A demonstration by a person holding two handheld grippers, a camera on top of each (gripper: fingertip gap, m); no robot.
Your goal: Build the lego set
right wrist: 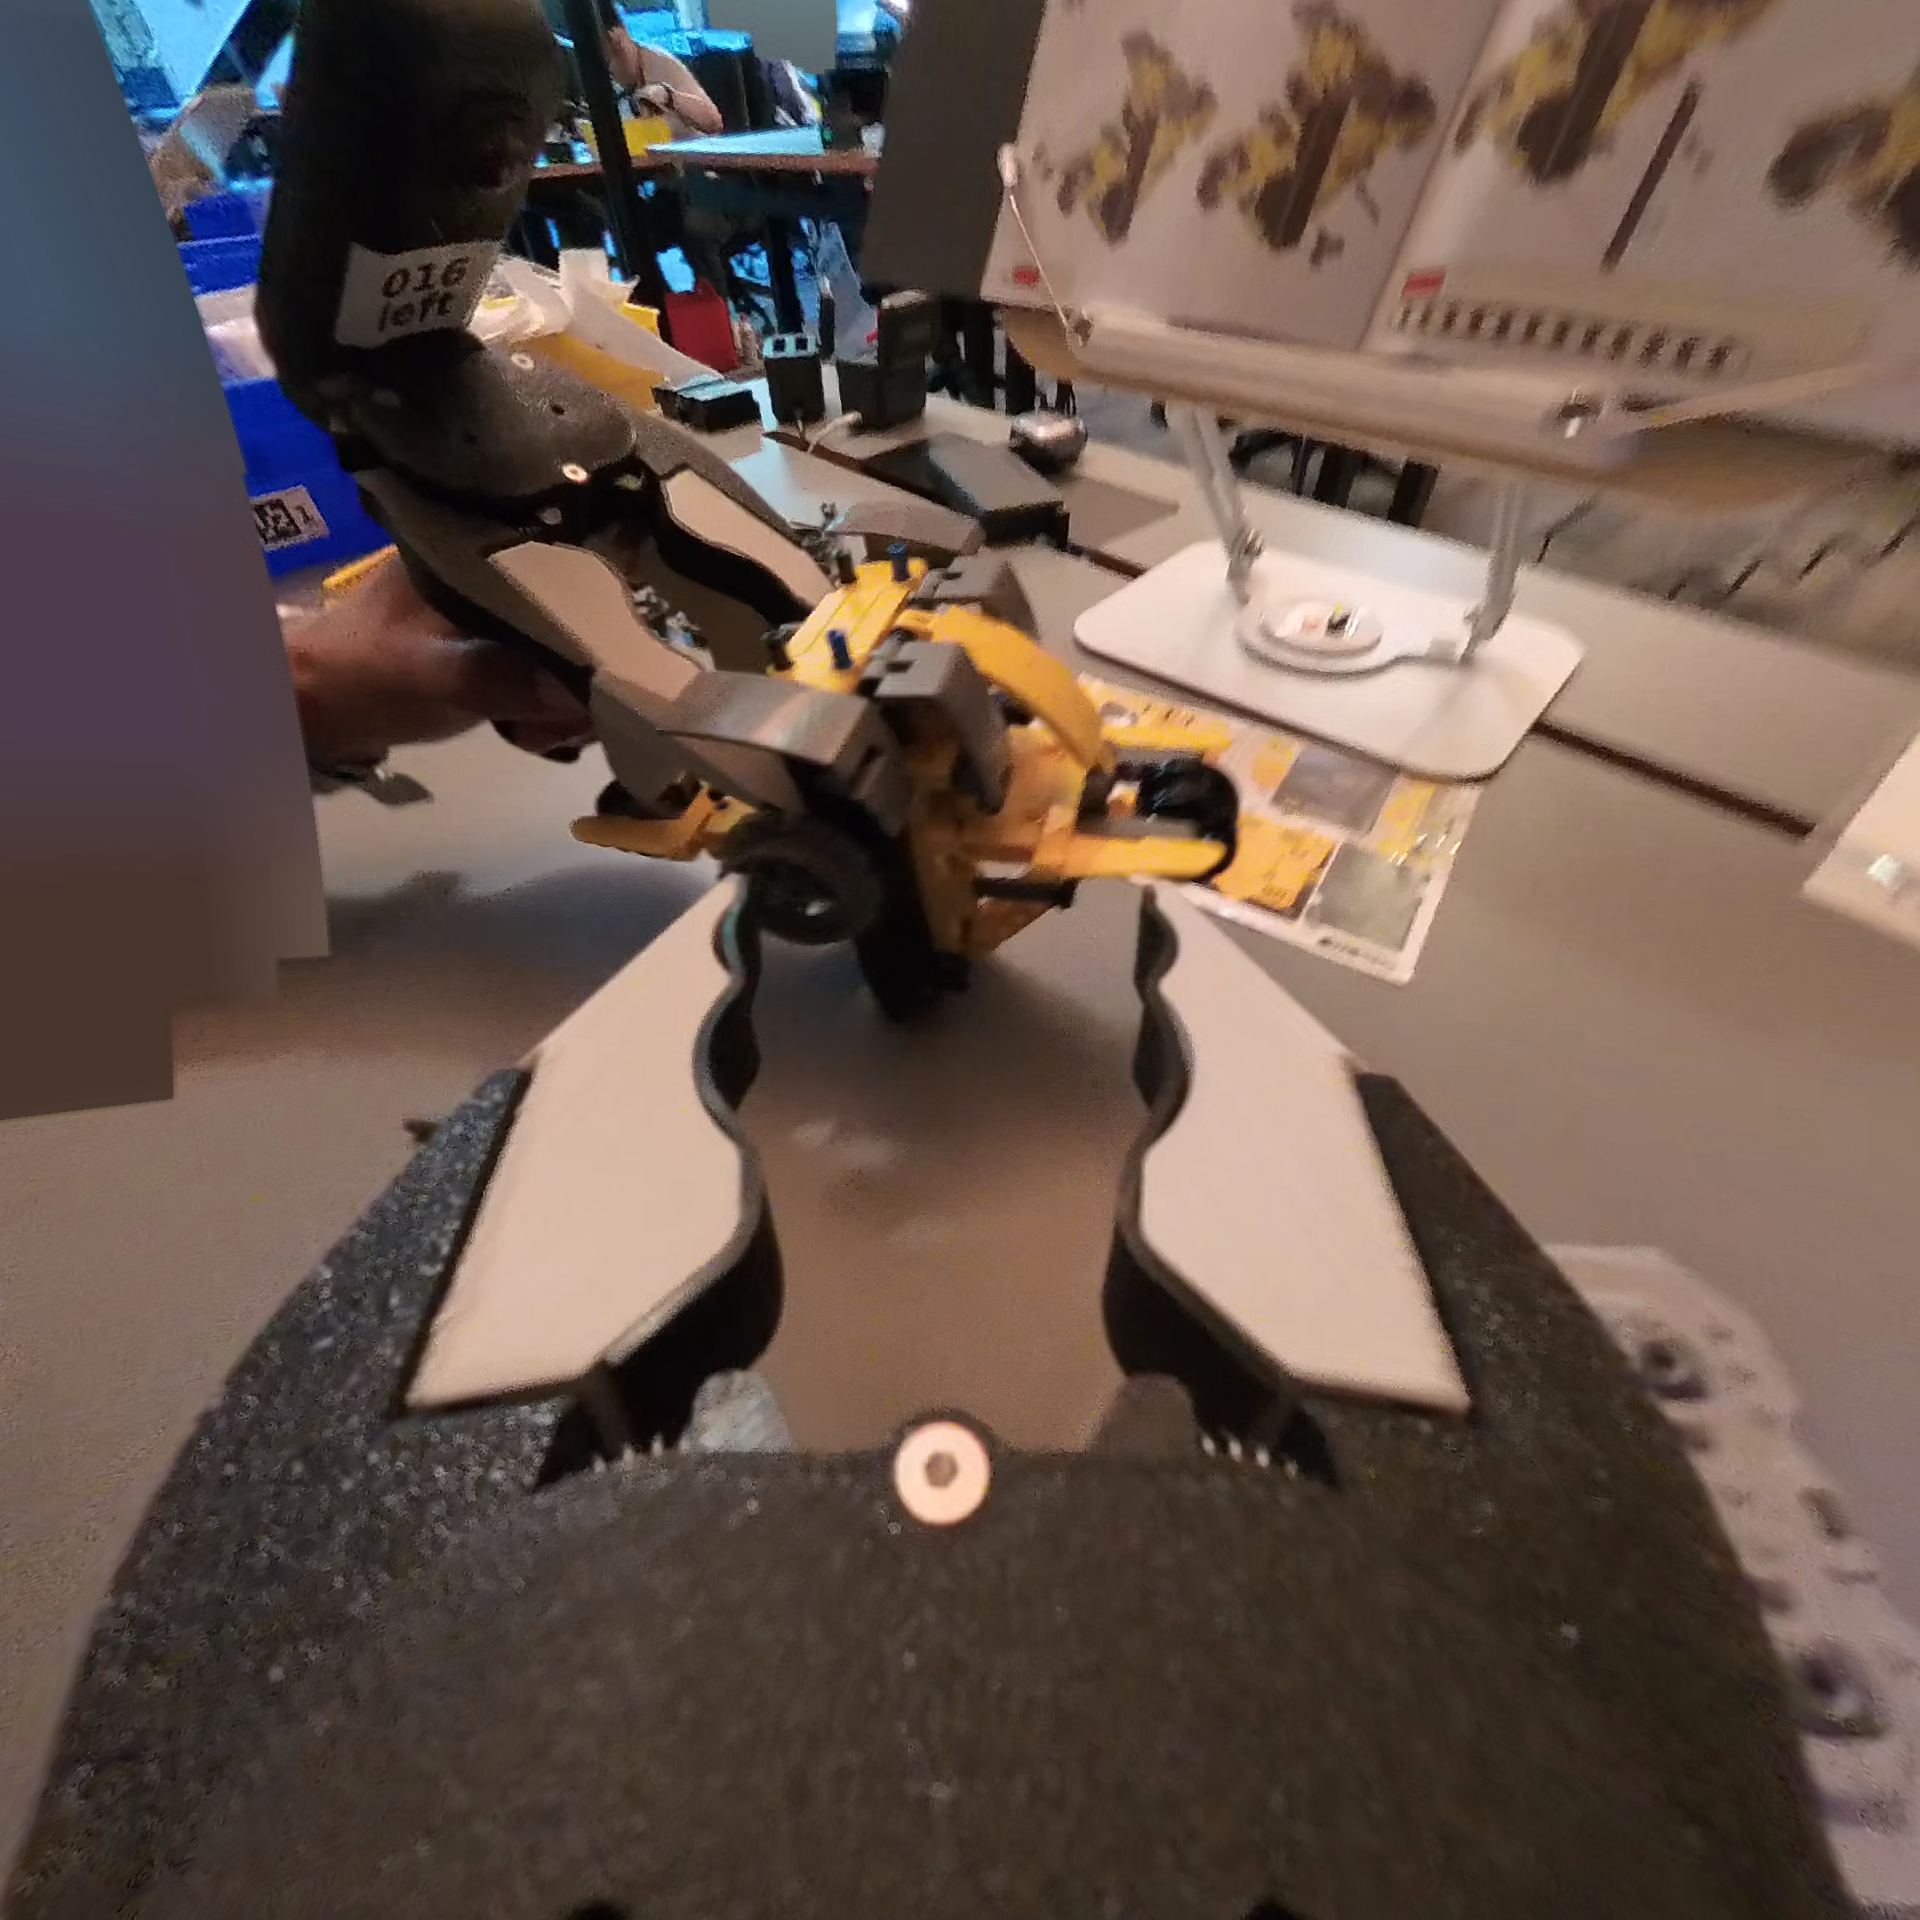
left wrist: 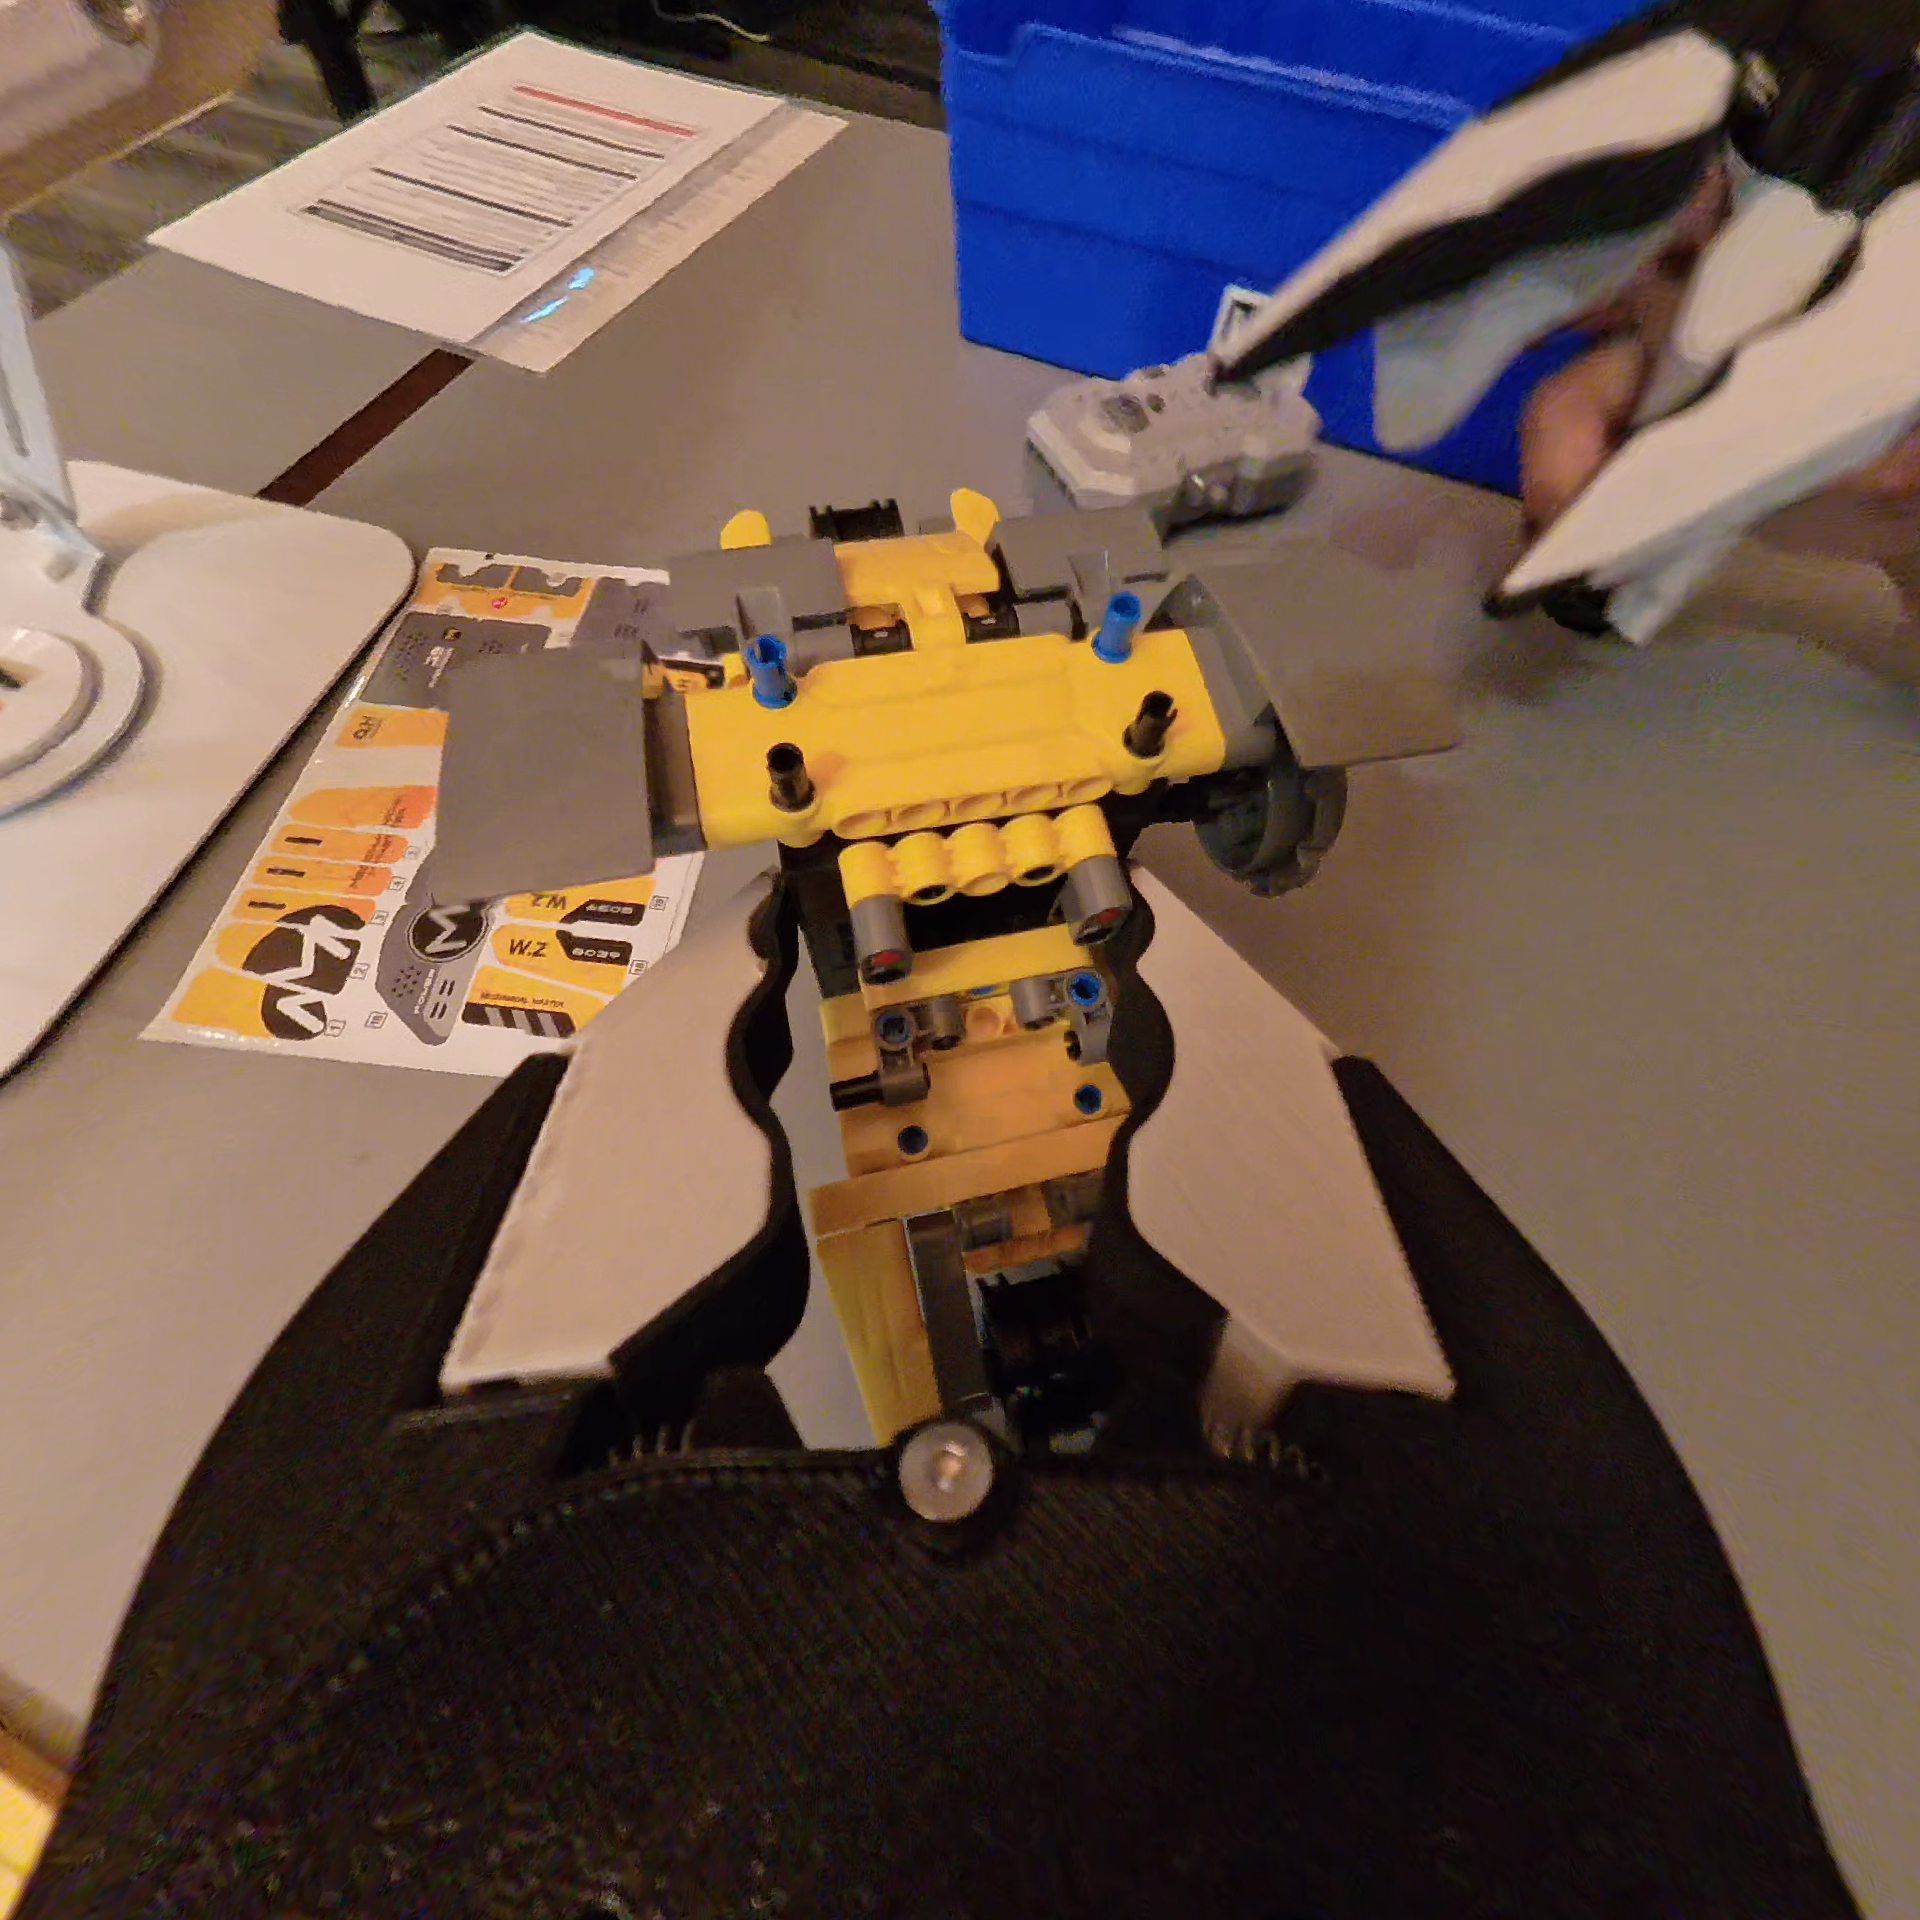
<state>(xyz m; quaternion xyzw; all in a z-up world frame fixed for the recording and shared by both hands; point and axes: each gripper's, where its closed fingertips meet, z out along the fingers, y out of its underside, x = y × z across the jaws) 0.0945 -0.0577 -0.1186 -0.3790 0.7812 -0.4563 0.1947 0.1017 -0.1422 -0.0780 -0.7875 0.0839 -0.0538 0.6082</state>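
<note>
Yellow model (left wrist: 940,727) between left tongs (left wrist: 951,935)

Your left gripper (left wrist: 961,935) is closed around the rear of a toy vehicle (left wrist: 935,727), which it holds above the table (left wrist: 831,343); in the left wrist view the toy stretches toward twelve o'clock. A sticker sheet (left wrist: 416,883) lies flat on the table at nine o'clock of the toy, partly under its side panel. A stand base (left wrist: 187,644) sits further out at nine. A paper sheet (left wrist: 499,187) lies at eleven. A small brick part (left wrist: 1174,436) rests at one o'clock, with a bin (left wrist: 1143,177) behind it. Your right gripper (right wrist: 940,935), jaws apart and empty, faces the toy's side; above the stand base a booklet (right wrist: 1455,177) is propped.
</note>
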